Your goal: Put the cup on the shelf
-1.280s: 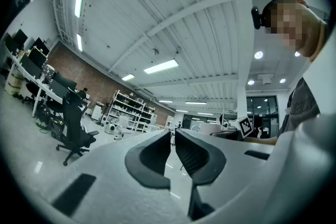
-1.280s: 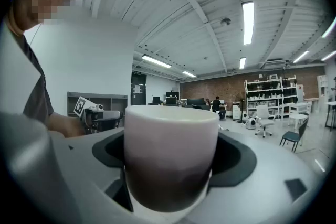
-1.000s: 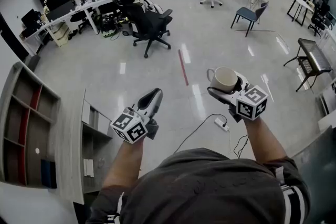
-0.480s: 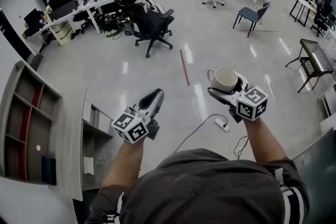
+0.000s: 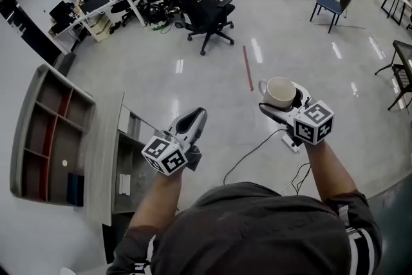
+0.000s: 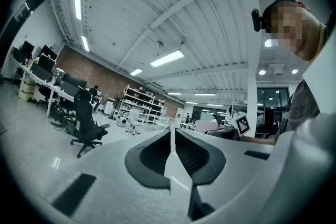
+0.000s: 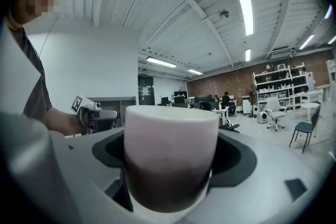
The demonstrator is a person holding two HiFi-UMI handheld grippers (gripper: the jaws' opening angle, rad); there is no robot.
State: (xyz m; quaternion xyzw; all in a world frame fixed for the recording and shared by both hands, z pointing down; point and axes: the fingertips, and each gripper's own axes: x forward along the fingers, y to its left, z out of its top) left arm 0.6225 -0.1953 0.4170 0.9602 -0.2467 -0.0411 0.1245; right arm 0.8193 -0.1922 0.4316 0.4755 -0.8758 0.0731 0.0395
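Though not yet near any shelf board, cup (image 5: 279, 92): upright, mouth up, no contents visible from above; carried in the air over the floor (image 5: 212, 74), well apart from the shelf (image 5: 48, 132).
Right tongs (image 5: 283, 105): clamped round the cup's lower wall; plain in the right gripper view, with the cup (image 7: 170, 155) filling the whole gap; same grip as a second ago.
Left tongs (image 5: 193, 118): pressed together tip to tip, nothing between, confirmed in the left gripper view (image 6: 171, 150); held level beside the right, idle.
Shelf: open compartments, against the wall on the person's left; lower grey unit (image 5: 122, 158) just beside it, between it and the left tongs.
Just changed: head view turned and moved leftward; shelf larger and further into frame than a second ago; office chair (image 5: 209, 16) and red floor line (image 5: 248, 67) slid to the right; both tongs in the same pose before the body.
Meaning for the task: probably the carry stage, approach under way, placing not begun, cup secure so far.
Next, as a judgement: more turning left, then a right-arm reach to a free compartment; cup kept level, clear of the lower grey unit's top edge.
Risk: cable (image 5: 254, 150) on the floor just ahead, a possible snag underfoot.
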